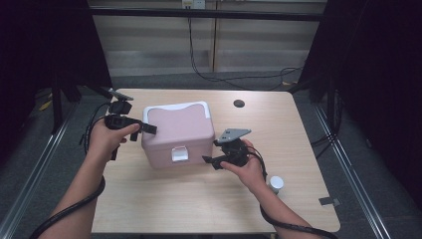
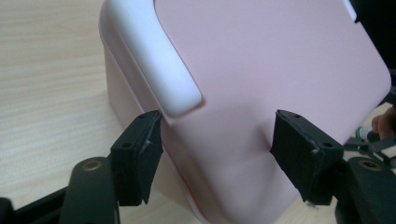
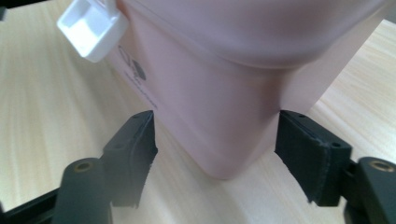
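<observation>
Looking down from the high view: pink box with white latch sits mid-table; left gripper at its left top edge, right gripper at its front right corner, small white jar apart.

Left gripper view: jaws spread over the lid, beside the white handle.

Right gripper view: jaws gaping astride the box's lower corner, holding nothing.

Judgement: rigid, smooth plastic, likely light and slippery; hold the corners or handle.
</observation>
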A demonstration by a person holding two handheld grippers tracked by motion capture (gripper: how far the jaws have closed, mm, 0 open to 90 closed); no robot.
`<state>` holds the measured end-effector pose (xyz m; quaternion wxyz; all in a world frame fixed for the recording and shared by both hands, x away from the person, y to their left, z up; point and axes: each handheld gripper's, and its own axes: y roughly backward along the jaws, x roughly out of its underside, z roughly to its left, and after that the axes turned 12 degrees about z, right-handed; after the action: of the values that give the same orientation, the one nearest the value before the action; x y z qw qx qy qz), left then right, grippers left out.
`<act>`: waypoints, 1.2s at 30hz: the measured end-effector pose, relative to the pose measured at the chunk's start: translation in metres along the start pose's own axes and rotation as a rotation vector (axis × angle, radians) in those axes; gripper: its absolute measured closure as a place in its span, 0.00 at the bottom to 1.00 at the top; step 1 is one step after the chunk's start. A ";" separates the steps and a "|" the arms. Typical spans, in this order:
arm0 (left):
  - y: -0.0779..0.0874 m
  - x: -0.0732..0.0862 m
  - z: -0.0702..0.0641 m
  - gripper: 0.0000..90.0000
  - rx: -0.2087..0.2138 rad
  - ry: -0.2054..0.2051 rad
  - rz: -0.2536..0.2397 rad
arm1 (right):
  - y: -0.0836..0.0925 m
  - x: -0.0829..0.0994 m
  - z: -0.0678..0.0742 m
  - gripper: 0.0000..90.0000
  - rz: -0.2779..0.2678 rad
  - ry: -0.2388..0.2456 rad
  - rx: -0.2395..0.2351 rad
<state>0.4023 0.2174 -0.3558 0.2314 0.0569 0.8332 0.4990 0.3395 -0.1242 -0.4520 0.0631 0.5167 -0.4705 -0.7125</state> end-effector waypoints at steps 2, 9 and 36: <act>0.000 0.000 -0.003 0.39 -0.003 -0.017 0.016 | 0.002 0.002 0.000 0.32 -0.006 -0.005 -0.008; -0.009 -0.001 -0.022 0.39 0.022 -0.030 0.026 | 0.013 0.018 0.006 0.32 0.017 0.033 0.007; -0.032 -0.014 -0.082 0.55 0.043 -0.103 0.117 | 0.048 0.078 0.037 0.63 0.156 -0.016 -0.038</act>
<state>0.3829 0.1305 -0.3461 0.2431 0.1363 0.8259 0.4902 0.2549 -0.1733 -0.4686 0.1245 0.4716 -0.4962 -0.7183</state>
